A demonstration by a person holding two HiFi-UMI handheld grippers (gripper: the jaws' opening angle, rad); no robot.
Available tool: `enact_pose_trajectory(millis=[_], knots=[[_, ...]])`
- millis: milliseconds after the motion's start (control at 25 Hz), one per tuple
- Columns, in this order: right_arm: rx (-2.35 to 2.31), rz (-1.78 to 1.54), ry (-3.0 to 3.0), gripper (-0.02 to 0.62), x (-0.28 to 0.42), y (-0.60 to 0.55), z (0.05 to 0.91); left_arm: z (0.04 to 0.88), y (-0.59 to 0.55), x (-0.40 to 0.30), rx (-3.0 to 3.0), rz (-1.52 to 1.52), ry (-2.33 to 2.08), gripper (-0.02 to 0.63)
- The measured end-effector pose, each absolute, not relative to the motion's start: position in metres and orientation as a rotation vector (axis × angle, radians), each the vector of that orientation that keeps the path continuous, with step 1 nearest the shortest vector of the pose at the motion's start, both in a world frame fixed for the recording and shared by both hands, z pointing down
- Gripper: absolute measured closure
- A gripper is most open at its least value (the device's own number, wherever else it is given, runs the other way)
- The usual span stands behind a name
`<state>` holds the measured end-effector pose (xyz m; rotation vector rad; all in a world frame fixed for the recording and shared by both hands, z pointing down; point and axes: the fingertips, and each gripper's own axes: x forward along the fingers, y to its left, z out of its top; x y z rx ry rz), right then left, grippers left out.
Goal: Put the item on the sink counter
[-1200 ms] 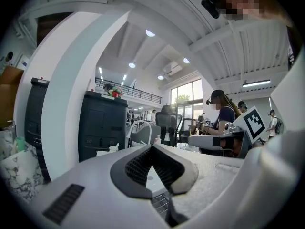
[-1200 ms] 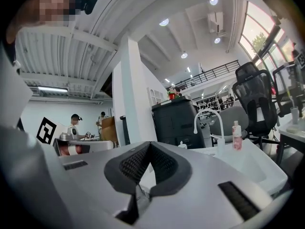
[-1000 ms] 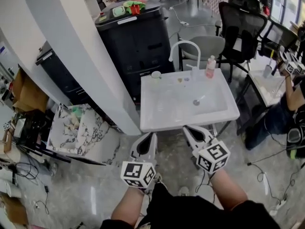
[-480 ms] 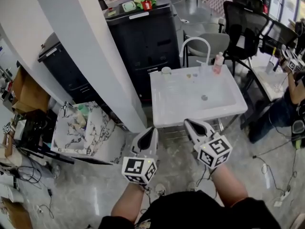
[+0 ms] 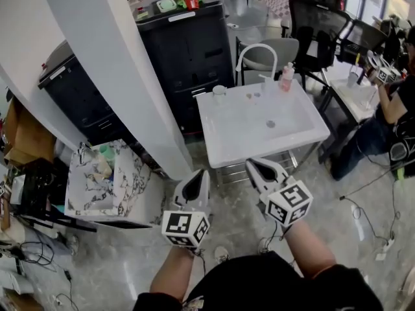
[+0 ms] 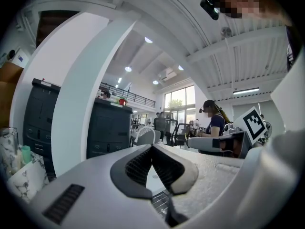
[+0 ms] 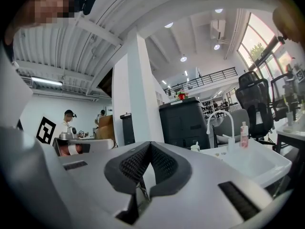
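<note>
We hold two grippers side by side, level, both pointing at a white sink. We judge they are carried this way on the approach, before any reach.

Left of the left gripper [image 5: 200, 175] a broad white pillar [image 5: 123, 76] slants up. Beyond it and ahead stands one black cabinet [image 5: 188, 50], with a second dark cabinet [image 5: 78, 102] further left, past the pillar. One marbled box [image 5: 110, 180] sits low, left of the left gripper.

Straight ahead of the right gripper [image 5: 255, 166], near but not touching, is the one sink [image 5: 259, 155]. Its flat rim is the counter the task names. Behind it stand two chairs, one grey [image 5: 275, 52] and one black [image 5: 318, 24].

Along the far rim, the side away from both grippers, stand one curved white tap [image 5: 256, 45], one pink bottle [image 5: 286, 78] just right of it, and one small cup [image 5: 220, 93] at the far left corner. They likely sit there to be close to the tap. A few tiny bits lie between cup and tap; they are too small to name or count.

Each gripper's own view shows its dark pads closed tip to tip, with nothing between them. So both are closed and empty. No item is in hand, and we cannot tell which thing the task means. Our guess is that it has yet to be picked up.
</note>
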<state>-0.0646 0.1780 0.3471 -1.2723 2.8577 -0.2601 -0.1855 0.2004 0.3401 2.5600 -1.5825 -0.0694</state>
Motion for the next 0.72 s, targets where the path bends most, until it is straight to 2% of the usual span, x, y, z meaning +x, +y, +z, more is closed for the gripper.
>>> enact_pose_trajectory(millis=[720], knots=[[-1.304, -0.239, 2.831, 0.597, -0.037, 0.202, 0.341, 0.329, 0.221, -0.159, 2.592, -0.087, -1.561, 0.603]])
